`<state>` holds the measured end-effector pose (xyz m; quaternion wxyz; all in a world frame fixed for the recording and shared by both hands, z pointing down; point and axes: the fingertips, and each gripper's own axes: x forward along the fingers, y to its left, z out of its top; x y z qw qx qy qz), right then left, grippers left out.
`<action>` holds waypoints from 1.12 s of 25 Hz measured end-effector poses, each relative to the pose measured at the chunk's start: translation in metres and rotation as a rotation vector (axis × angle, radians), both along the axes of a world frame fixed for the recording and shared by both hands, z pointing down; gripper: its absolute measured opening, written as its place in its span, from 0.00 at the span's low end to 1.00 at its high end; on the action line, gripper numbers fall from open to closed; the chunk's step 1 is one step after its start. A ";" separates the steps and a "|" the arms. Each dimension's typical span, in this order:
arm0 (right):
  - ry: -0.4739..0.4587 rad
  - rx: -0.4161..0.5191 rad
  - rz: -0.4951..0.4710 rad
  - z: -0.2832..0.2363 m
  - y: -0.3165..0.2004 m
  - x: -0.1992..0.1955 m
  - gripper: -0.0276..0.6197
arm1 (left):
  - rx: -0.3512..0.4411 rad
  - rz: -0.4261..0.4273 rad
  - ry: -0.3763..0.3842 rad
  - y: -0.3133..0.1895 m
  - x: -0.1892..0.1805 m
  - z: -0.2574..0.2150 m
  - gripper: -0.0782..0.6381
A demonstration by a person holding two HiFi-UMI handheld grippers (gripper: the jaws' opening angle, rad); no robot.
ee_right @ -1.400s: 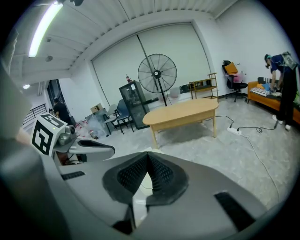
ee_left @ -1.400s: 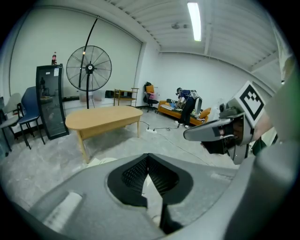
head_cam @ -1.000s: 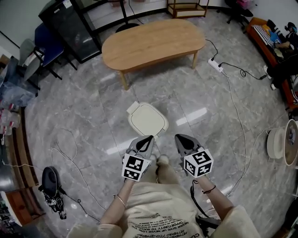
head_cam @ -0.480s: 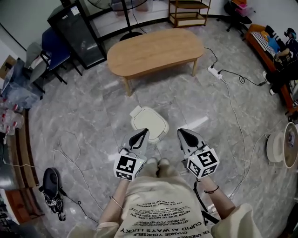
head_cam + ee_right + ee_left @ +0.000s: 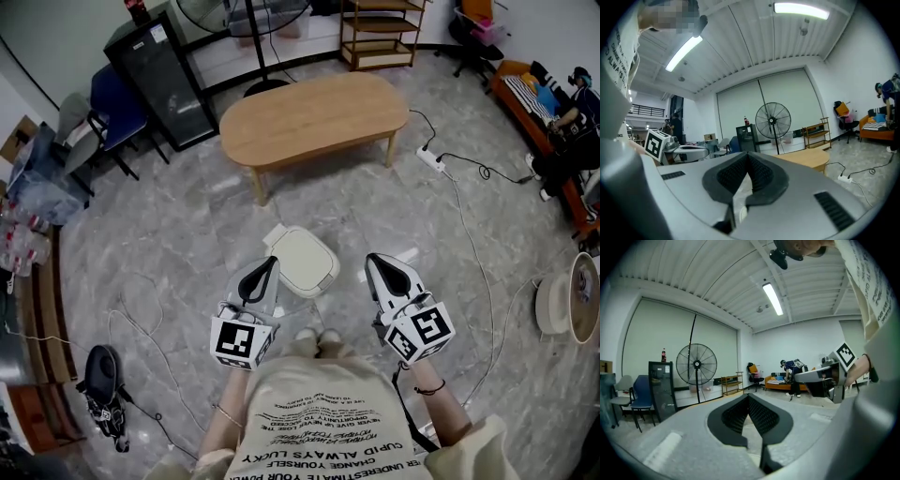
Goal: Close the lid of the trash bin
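Sitting on floor (image 5: 169,234), cream trash bin (image 5: 281,237), lid (image 5: 303,262) down, contents hidden, left gripper (image 5: 270,265) and right gripper (image 5: 372,262) clenched empty

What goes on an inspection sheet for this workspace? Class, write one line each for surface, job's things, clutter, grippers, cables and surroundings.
Surface: glossy grey marble floor.
Job's things: trash bin on the floor, cream lid down, looks closed.
Clutter: black device on the floor at left.
Grippers: left gripper and right gripper both shut, empty, apart from the bin.
Cables: white power strip with a black lead on the floor.
Surroundings: wooden table, fan, black cabinet, blue chair.
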<state>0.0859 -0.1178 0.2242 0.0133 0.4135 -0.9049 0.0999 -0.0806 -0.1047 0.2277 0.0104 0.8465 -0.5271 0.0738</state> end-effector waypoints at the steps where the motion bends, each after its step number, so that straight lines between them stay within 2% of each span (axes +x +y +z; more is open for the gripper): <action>1: -0.005 0.012 0.004 -0.004 -0.001 0.001 0.05 | 0.010 -0.013 0.004 0.000 -0.004 -0.003 0.14; 9: -0.039 0.078 0.045 -0.027 -0.005 0.009 0.05 | 0.061 -0.084 0.038 0.003 -0.024 -0.019 0.14; 17: -0.061 0.068 0.089 -0.025 -0.006 0.016 0.05 | 0.067 -0.110 0.036 0.008 -0.032 -0.018 0.14; 28: -0.039 0.069 0.086 -0.026 -0.001 0.014 0.05 | 0.055 -0.110 0.027 0.012 -0.029 -0.018 0.14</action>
